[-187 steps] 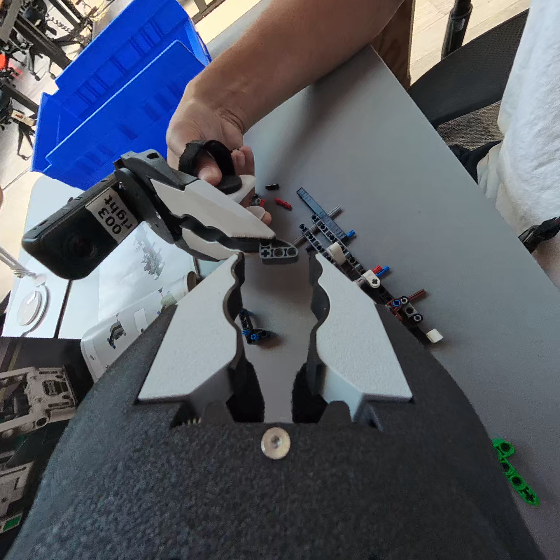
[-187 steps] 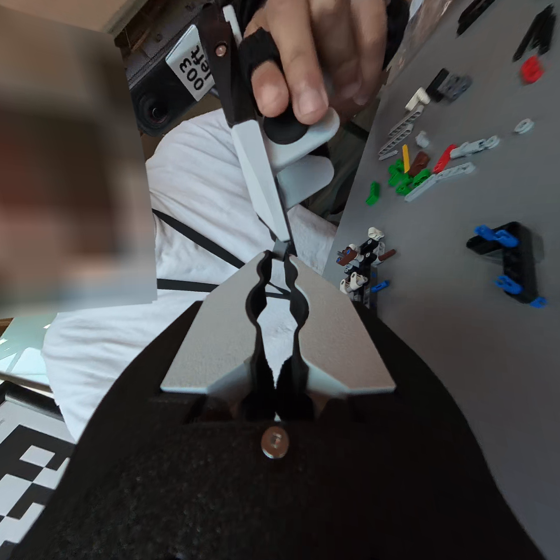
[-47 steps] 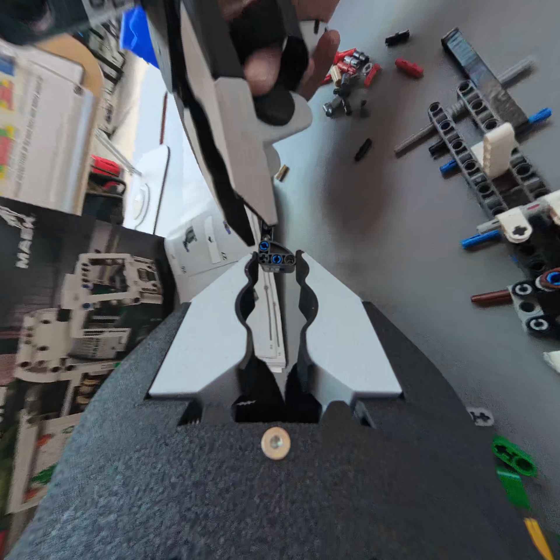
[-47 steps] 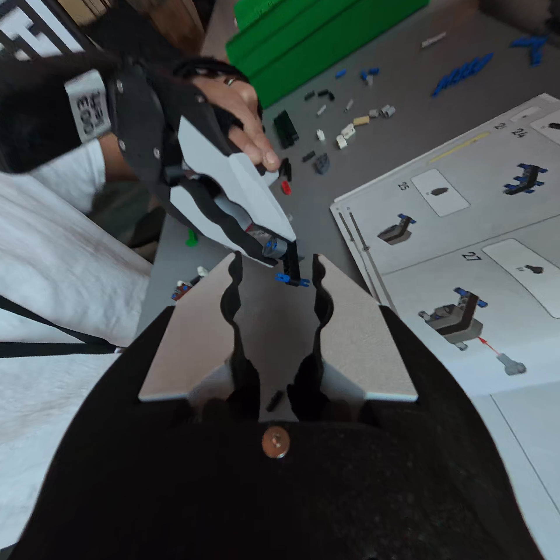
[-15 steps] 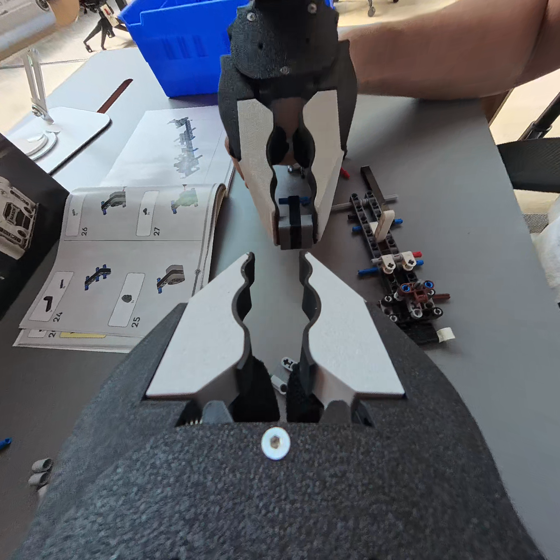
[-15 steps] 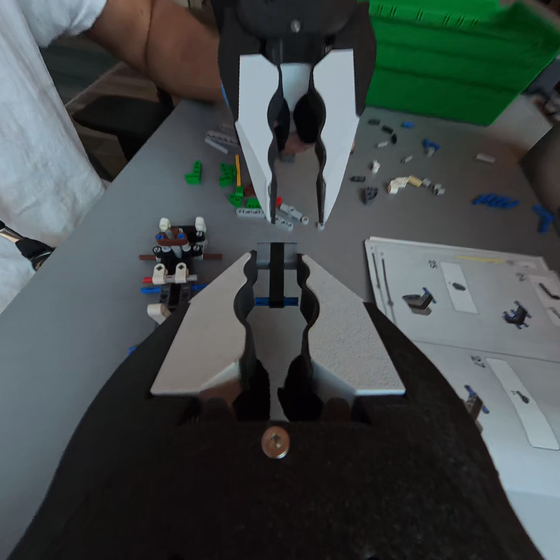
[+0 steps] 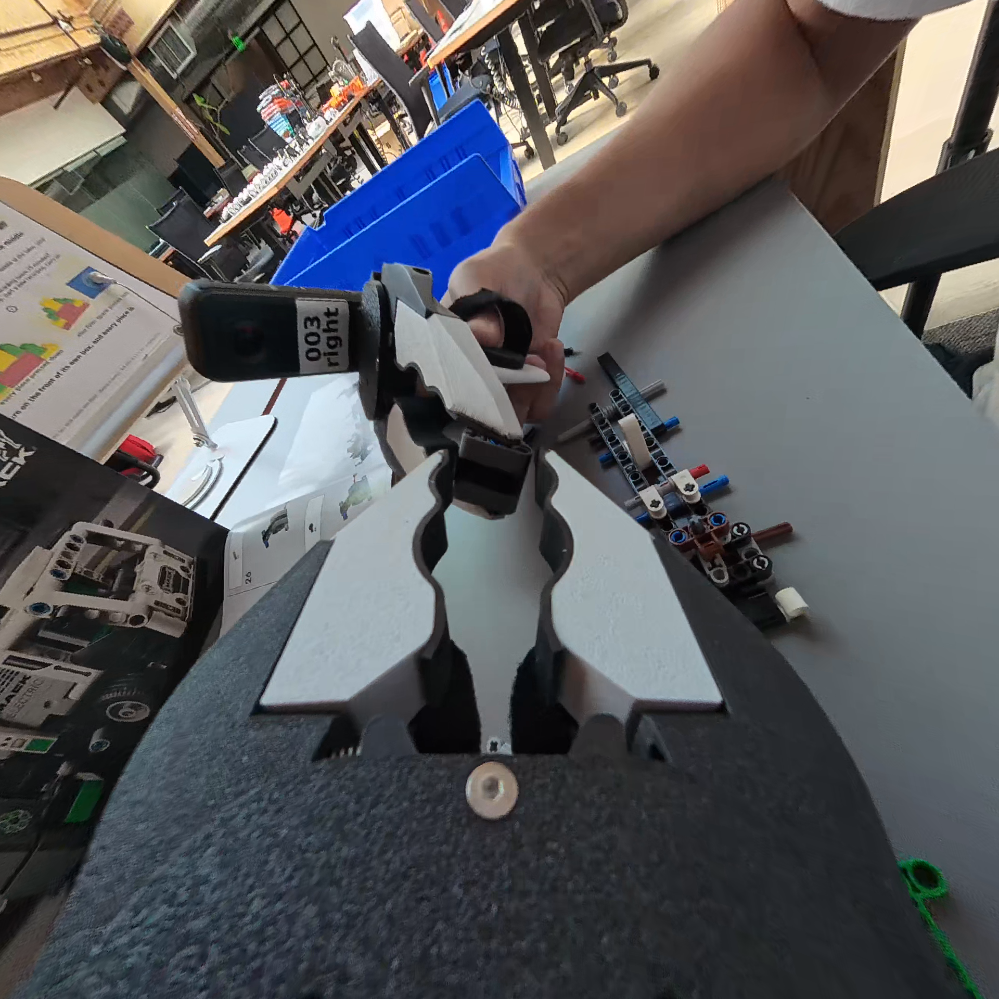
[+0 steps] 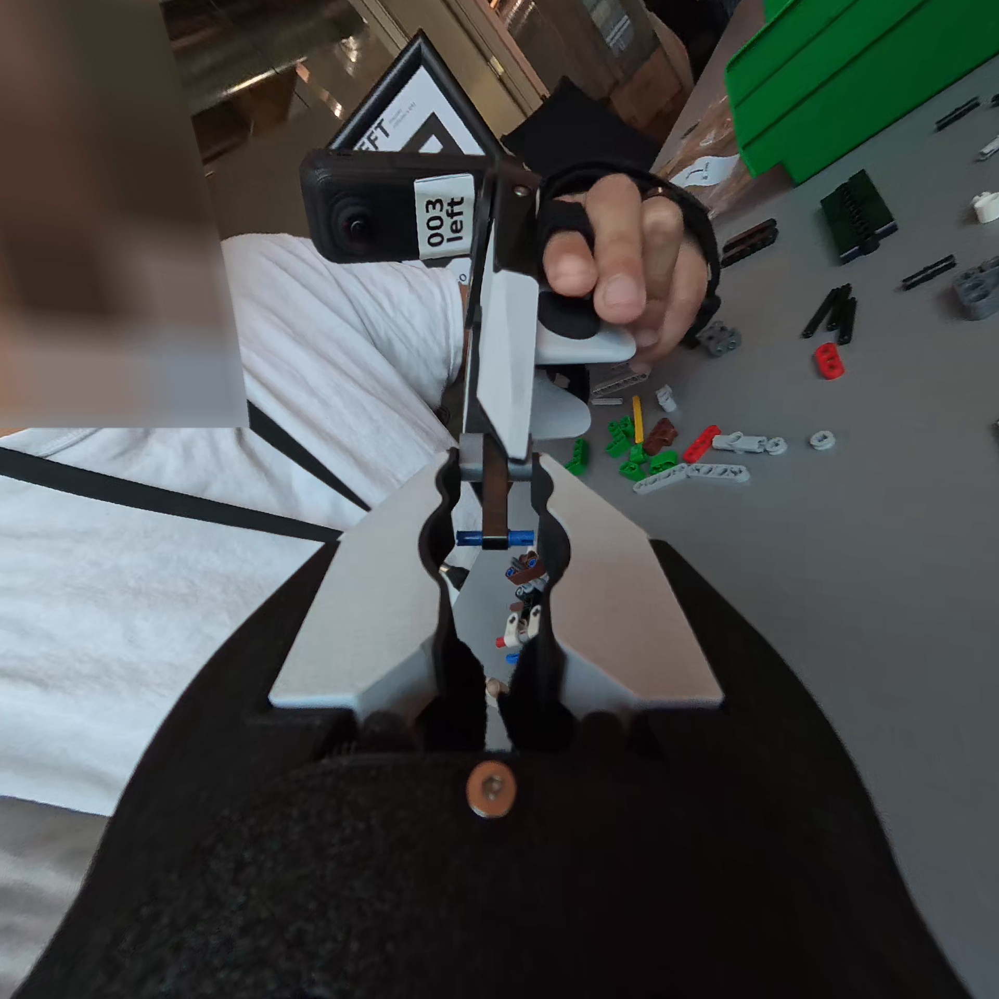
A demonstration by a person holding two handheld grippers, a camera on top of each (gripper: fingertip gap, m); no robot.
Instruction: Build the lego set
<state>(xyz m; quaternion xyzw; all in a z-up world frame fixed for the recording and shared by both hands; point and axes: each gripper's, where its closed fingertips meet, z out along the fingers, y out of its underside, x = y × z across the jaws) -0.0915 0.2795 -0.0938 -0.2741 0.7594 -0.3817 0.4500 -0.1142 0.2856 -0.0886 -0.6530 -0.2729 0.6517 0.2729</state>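
We see a small grey-and-black plastic brick assembly with blue pins (image 8: 494,486) held above the grey worktop (image 7: 811,378), gripped at once by the left tool (image 7: 489,475) and right tool (image 8: 494,470), both narrow. How the right tool's pads meet it stays unclear from the left.

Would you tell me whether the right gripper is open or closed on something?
Closed: the right gripper clamps a small grey-and-black brick assembly, its fingertips against the grey ends.
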